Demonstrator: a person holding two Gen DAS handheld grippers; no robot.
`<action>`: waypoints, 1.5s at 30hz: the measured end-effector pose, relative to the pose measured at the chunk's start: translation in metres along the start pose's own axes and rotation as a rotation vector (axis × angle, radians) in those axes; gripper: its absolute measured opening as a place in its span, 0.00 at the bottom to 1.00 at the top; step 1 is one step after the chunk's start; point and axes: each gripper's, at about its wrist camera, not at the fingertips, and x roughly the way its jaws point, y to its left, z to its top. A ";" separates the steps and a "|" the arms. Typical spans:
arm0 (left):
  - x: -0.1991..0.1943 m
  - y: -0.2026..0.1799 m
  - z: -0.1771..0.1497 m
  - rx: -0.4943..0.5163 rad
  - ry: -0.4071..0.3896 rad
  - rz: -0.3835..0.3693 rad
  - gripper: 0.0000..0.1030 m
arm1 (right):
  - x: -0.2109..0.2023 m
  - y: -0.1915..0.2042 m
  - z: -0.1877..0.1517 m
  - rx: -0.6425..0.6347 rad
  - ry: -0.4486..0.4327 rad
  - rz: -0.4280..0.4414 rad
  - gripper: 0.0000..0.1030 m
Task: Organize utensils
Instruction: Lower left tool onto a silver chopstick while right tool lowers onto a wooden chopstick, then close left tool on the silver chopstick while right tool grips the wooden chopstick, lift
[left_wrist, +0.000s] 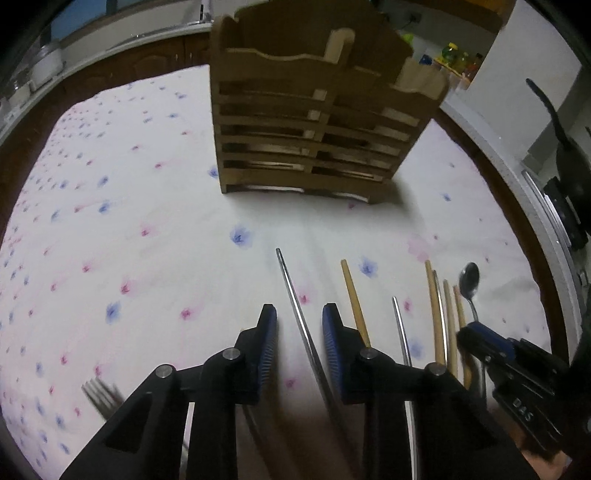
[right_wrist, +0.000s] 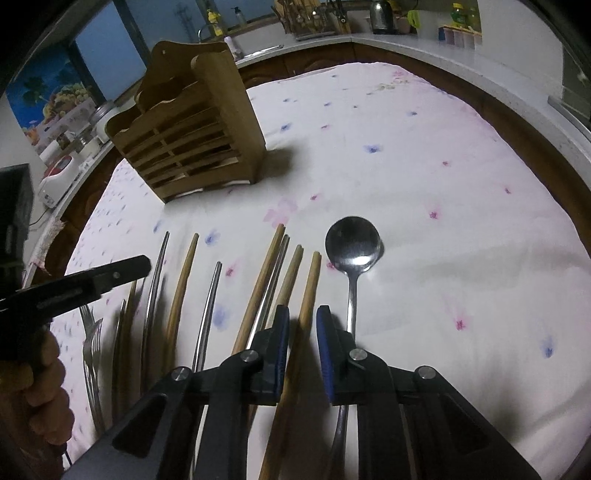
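Observation:
A wooden slatted utensil holder (left_wrist: 314, 122) stands upright on the floral cloth, also in the right wrist view (right_wrist: 192, 129). Several wooden and metal chopsticks lie in a row on the cloth. My left gripper (left_wrist: 299, 317) is open, its jaws either side of a metal chopstick (left_wrist: 295, 302). My right gripper (right_wrist: 302, 317) is open, its jaws either side of a wooden chopstick (right_wrist: 309, 288); it also shows in the left wrist view (left_wrist: 480, 339). A metal spoon (right_wrist: 352, 247) lies just right of it. Forks (right_wrist: 92, 339) lie at the left.
The table's cloth (right_wrist: 443, 166) extends to the right. A kitchen counter (right_wrist: 388, 37) with bottles, a kettle and a rack runs behind. Jars and appliances (right_wrist: 62, 158) stand at the left. A fork (left_wrist: 101, 397) lies by my left gripper.

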 end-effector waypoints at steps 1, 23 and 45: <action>0.005 -0.001 0.002 0.005 0.007 0.004 0.24 | 0.001 0.000 0.001 0.000 0.001 -0.002 0.13; 0.039 -0.021 0.004 0.119 0.019 0.023 0.06 | 0.009 0.005 0.008 -0.046 0.010 -0.027 0.08; -0.125 -0.002 -0.052 0.054 -0.243 -0.140 0.03 | -0.099 0.024 0.012 -0.041 -0.211 0.116 0.05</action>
